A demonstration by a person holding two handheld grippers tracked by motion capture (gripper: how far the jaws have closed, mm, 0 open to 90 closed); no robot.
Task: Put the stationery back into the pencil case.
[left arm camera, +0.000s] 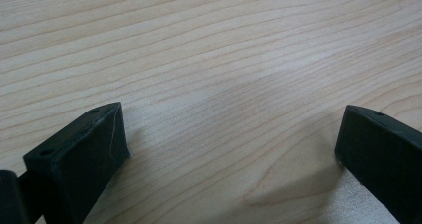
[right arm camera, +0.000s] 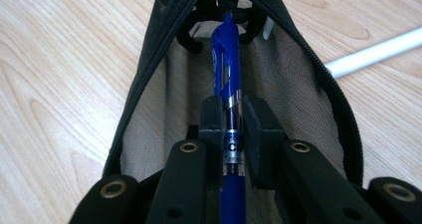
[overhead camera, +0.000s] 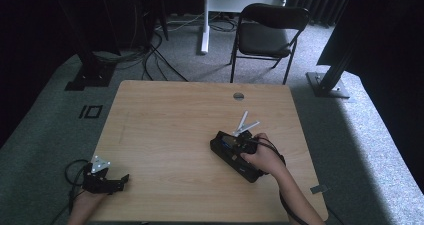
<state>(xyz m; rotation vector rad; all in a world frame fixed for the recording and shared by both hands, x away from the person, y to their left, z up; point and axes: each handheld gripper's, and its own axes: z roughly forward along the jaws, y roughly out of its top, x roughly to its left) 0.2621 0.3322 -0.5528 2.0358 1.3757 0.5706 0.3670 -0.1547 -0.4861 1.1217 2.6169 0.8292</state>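
The left gripper (overhead camera: 107,180) rested near the table's (overhead camera: 165,115) near-left corner, jaws wide apart and empty. The right gripper (right arm camera: 233,129) was clamped on a blue pen (right arm camera: 228,74), its tip inside the open black pouch (right arm camera: 149,69) right of the table's centre. 2 white pens (overhead camera: 245,124) lay just beyond the pouch, apparently not yet packed.

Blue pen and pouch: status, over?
Right gripper shut on blue plastic pen, over open black zippered pouch. Left gripper open on bare wooden table. White pens beside pouch, clear.
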